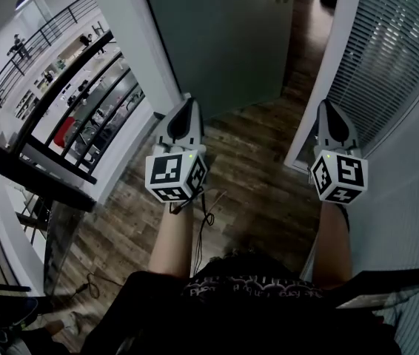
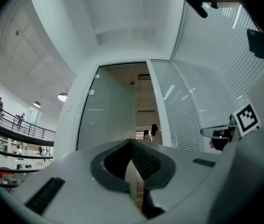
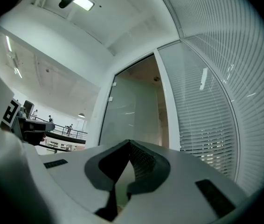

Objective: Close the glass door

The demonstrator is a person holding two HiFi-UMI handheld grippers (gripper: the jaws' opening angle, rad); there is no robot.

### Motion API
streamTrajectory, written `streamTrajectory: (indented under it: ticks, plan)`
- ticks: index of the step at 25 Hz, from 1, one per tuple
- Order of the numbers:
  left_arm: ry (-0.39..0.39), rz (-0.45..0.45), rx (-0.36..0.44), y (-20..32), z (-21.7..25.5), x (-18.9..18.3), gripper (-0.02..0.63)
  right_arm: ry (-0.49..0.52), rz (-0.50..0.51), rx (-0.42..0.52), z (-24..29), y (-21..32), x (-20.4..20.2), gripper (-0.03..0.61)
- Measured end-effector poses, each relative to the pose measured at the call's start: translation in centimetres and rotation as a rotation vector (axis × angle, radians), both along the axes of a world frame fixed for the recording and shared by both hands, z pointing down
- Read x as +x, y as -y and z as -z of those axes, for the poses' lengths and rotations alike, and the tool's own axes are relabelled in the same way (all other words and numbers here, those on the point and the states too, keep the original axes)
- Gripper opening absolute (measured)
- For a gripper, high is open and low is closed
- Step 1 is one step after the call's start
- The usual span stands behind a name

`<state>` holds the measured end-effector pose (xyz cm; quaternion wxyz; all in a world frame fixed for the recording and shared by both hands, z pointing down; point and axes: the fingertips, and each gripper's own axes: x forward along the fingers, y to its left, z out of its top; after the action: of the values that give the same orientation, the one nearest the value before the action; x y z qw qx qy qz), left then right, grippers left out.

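The frosted glass door [image 1: 224, 43] stands swung open ahead of me, and beside it the doorway [image 1: 307, 28] leads into a corridor. In the left gripper view the door [image 2: 107, 118] is left of the opening [image 2: 142, 113]; in the right gripper view the door [image 3: 132, 113] also stands ahead. My left gripper [image 1: 186, 103] points at the door's lower edge, shut and empty, well short of the glass. To the right, my right gripper [image 1: 326, 106] is near the white door frame [image 1: 314, 117], shut with nothing between its jaws. Their own views show both tips, left gripper [image 2: 131, 142] and right gripper [image 3: 129, 143], closed.
A black railing [image 1: 61, 95] guards a drop to a lower floor on the left. A wall of slatted blinds [image 1: 394, 58] runs along the right. A thin cable [image 1: 206, 213] lies on the wooden floor [image 1: 261, 191]. People [image 2: 153, 133] stand far down the corridor.
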<state>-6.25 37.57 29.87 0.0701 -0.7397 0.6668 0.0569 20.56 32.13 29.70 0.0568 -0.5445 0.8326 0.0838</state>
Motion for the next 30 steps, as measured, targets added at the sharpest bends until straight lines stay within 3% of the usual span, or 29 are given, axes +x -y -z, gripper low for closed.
streamTrajectory:
  ticks: [12, 18, 30]
  plan:
    - [0.022, -0.030, 0.004, 4.5, 0.1, -3.8, 0.002, 0.059, -0.048, -0.012, -0.5, 4.5, -2.9, 0.002]
    - [0.006, -0.024, -0.005, 7.2, -1.2, -5.6, 0.002, 0.021, -0.063, -0.018, -1.7, 7.3, -4.5, 0.002]
    - [0.027, -0.021, -0.007, 22.3, -1.8, -6.0, 0.002, -0.005, -0.043, -0.003, -2.0, 23.3, -5.7, 0.002]
